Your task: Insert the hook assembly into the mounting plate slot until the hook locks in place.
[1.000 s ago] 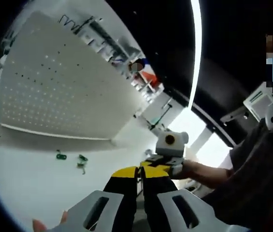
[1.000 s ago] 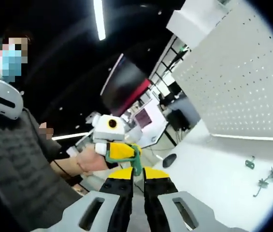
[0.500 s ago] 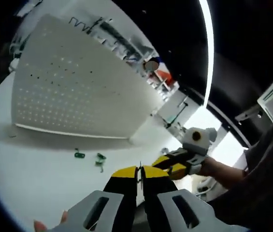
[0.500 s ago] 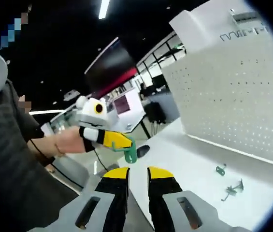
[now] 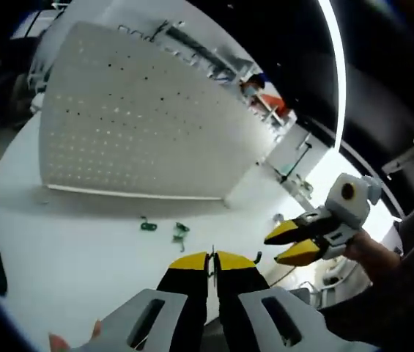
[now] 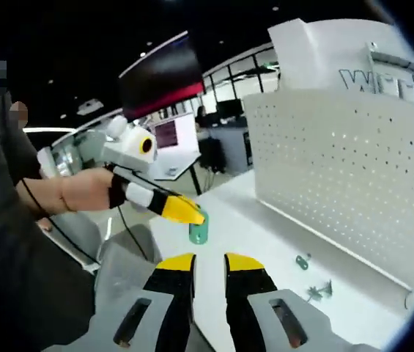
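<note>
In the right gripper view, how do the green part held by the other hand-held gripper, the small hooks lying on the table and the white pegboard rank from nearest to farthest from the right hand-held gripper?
1. Green part: just beyond the right hand-held gripper, pinched by the left hand-held gripper.
2. Small hooks: on the table, to the right.
3. White pegboard: upright behind them.

Green hook assembly [image 6: 198, 232] — clamped in left gripper [image 6: 189, 213].
</note>
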`<act>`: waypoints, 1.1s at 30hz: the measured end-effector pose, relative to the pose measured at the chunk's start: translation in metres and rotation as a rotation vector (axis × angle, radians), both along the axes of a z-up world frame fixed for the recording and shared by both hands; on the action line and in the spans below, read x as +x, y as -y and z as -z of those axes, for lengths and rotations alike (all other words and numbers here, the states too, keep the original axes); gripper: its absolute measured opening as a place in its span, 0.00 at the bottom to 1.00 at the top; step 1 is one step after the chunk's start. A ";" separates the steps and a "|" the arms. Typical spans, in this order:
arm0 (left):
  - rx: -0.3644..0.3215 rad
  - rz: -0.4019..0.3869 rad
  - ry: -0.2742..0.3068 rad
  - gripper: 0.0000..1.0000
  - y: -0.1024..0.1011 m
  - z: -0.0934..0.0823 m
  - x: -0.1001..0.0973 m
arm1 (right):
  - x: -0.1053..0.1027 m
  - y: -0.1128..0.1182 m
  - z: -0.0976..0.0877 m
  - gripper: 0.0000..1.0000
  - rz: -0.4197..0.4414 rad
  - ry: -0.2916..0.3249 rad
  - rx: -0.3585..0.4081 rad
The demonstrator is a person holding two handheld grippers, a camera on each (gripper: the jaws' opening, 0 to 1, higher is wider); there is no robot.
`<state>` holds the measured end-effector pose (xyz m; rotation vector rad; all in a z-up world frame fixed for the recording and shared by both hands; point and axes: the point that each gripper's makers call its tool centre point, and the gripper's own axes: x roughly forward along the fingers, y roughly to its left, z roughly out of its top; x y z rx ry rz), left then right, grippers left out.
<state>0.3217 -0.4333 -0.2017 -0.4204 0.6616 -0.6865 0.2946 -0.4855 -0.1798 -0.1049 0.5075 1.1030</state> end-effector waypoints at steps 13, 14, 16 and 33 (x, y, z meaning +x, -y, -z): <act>0.007 -0.003 -0.015 0.03 0.016 0.002 0.000 | 0.005 -0.023 0.004 0.12 0.001 0.018 -0.031; 0.005 -0.003 -0.013 0.03 0.016 0.001 0.000 | 0.005 -0.024 0.005 0.12 0.000 0.018 -0.037; 0.000 -0.002 -0.008 0.03 0.017 0.000 0.000 | 0.005 -0.024 0.006 0.12 0.000 0.024 -0.048; -0.022 -0.014 -0.018 0.03 0.021 -0.001 0.001 | 0.009 -0.028 0.013 0.08 0.008 0.047 -0.082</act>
